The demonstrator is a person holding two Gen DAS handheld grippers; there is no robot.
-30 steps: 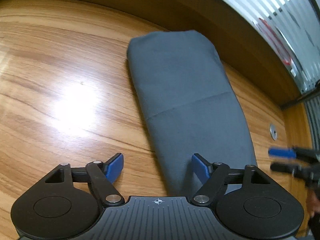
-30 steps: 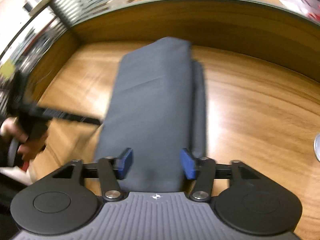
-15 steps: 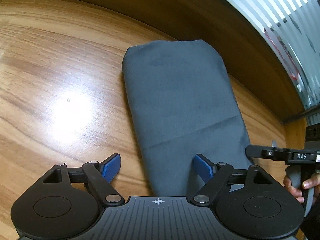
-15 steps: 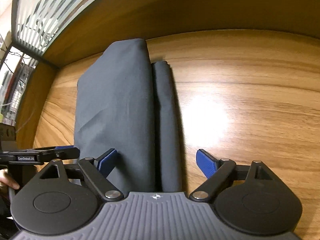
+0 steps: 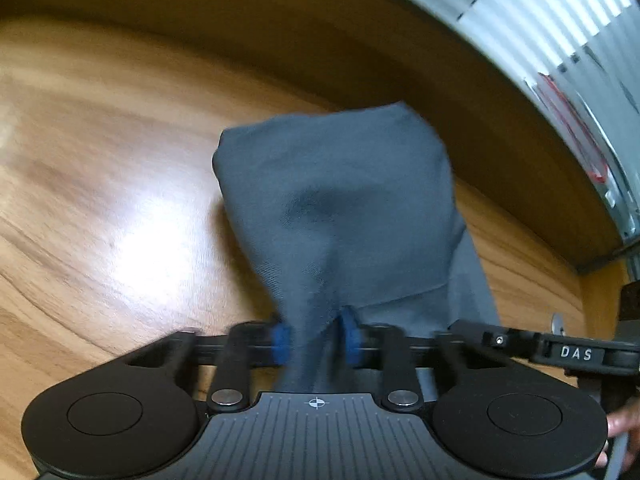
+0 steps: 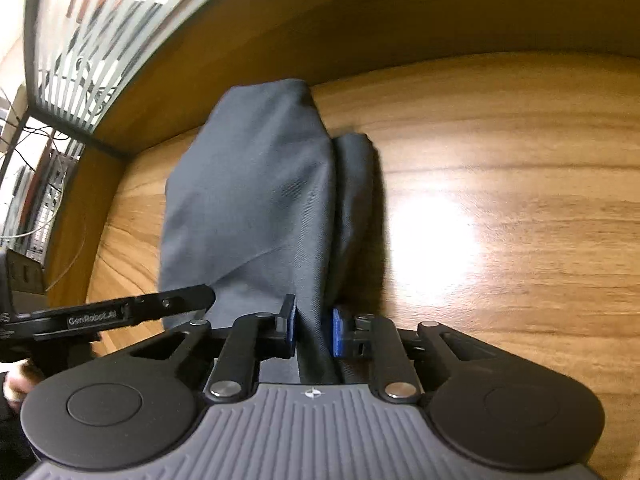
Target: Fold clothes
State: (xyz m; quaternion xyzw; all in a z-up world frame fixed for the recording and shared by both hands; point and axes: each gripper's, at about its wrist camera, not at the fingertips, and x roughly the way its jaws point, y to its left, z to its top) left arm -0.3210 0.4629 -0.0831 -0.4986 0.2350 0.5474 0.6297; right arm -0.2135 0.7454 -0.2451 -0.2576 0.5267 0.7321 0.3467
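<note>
A dark grey folded garment (image 5: 340, 208) lies on the wooden surface (image 5: 100, 200), its far end close to the surface's back edge, where a raised wooden rim meets a striped glass panel (image 5: 560, 48). The near end of the cloth is gathered up off the wood by both grippers. The left gripper (image 5: 316, 338) has just been closing; its jaws now stand narrow, blue pads pressing a bunched fold of the garment between them. The right gripper (image 6: 314, 330) has likewise just been closing, and its jaws pinch the cloth near the garment's right-hand edge, where a narrower rolled layer (image 6: 356, 200) lies beside the main panel. In each wrist view the other gripper reaches in from the side at the garment's near end, and part of a hand (image 5: 620, 440) shows at the lower right of the left view.
</note>
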